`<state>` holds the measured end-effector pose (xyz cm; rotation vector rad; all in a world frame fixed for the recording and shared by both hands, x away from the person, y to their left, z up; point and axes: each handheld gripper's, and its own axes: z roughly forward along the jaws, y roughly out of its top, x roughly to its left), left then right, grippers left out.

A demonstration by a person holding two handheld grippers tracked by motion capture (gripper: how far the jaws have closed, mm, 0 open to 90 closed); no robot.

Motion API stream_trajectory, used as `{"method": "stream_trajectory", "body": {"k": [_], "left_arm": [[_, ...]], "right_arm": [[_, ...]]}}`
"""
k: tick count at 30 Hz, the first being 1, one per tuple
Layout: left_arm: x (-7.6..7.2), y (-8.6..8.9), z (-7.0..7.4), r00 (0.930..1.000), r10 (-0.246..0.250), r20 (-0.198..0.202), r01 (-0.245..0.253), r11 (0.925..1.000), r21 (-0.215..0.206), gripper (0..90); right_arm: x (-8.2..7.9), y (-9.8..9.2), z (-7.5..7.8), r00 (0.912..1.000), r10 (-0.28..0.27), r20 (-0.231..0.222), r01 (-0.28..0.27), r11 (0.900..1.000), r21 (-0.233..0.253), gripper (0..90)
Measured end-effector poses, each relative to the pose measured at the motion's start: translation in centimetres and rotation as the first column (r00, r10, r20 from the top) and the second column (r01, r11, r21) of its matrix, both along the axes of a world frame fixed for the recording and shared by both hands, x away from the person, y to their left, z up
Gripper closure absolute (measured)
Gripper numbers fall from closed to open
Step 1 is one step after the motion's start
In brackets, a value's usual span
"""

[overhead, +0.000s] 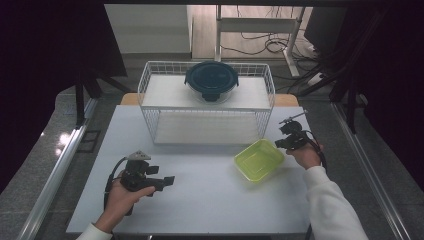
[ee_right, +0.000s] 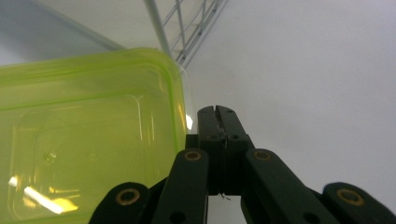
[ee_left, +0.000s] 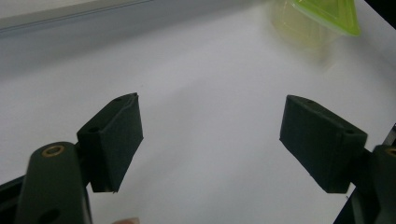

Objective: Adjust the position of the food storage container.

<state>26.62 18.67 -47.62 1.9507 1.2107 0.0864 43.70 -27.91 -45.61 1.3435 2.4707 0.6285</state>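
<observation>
A yellow-green clear plastic container (overhead: 259, 160) lies open side up on the white table (overhead: 200, 200), right of centre. My right gripper (overhead: 278, 145) is at its right corner. In the right gripper view the jaws (ee_right: 217, 109) are pressed shut, right beside the container's rim (ee_right: 177, 93), with nothing visible between them. My left gripper (overhead: 169, 181) is held low over the table's front left, well apart from the container. Its jaws (ee_left: 210, 135) are wide open over bare white surface, and the container (ee_left: 322, 18) shows far off at the top right.
A white wire rack (overhead: 150, 75) stands at the back of the table, with a round dark blue lidded container (overhead: 211, 79) on its top shelf. The rack's leg (ee_right: 159, 25) rises just behind the green container. Metal rails run along both sides of the table.
</observation>
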Motion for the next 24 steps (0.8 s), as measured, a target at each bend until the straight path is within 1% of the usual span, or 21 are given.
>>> {"method": "stream_trajectory", "body": {"k": [5,8,11,12,14,15,18,19,24], "left_arm": [[-0.1,-0.1,0.0,0.9999,-0.012,0.006,0.012,0.9999,-0.006,20.8],[-0.1,-0.2,0.0,0.9999,-0.015,0.006,0.015,0.9999,-0.006,20.8],[-0.1,-0.1,0.0,0.9999,-0.014,0.006,0.014,0.9999,-0.005,20.8],[-0.1,-0.1,0.0,0.9999,-0.014,0.005,0.014,0.9999,-0.004,20.8],[-0.1,0.0,0.0,0.9999,-0.010,0.005,0.010,0.9999,-0.004,20.8],[-0.1,0.0,-0.1,1.0000,-0.008,0.002,0.008,1.0000,-0.004,20.8],[-0.1,0.0,-0.1,1.0000,-0.010,-0.001,0.010,1.0000,-0.002,20.8],[-0.1,-0.1,-0.1,0.9999,-0.010,-0.001,0.010,0.9999,-0.002,20.8],[-0.1,-0.2,0.0,0.9999,-0.012,0.002,0.012,0.9999,-0.001,20.8]], "right_arm": [[-0.4,0.2,0.0,0.9999,0.015,-0.005,-0.015,1.000,-0.006,89.1],[-0.7,0.5,0.0,0.9995,0.028,-0.012,-0.028,1.000,0.002,89.1],[-1.2,1.2,0.0,0.9986,0.050,-0.018,-0.050,0.999,0.007,89.1],[-1.7,1.8,-0.1,0.9970,0.073,-0.024,-0.073,0.997,0.013,89.1],[-1.8,2.0,-0.1,0.9967,0.078,-0.023,-0.078,0.997,0.011,89.1],[-2.2,2.3,-0.1,0.9959,0.087,-0.025,-0.087,0.996,0.016,89.1],[-2.6,2.7,-0.2,0.9948,0.098,-0.028,-0.097,0.995,0.021,89.1],[-2.9,3.1,-0.2,0.9934,0.111,-0.027,-0.111,0.994,0.022,89.1],[-3.6,3.9,-0.3,0.9911,0.131,-0.026,-0.130,0.991,0.030,89.1]]}}
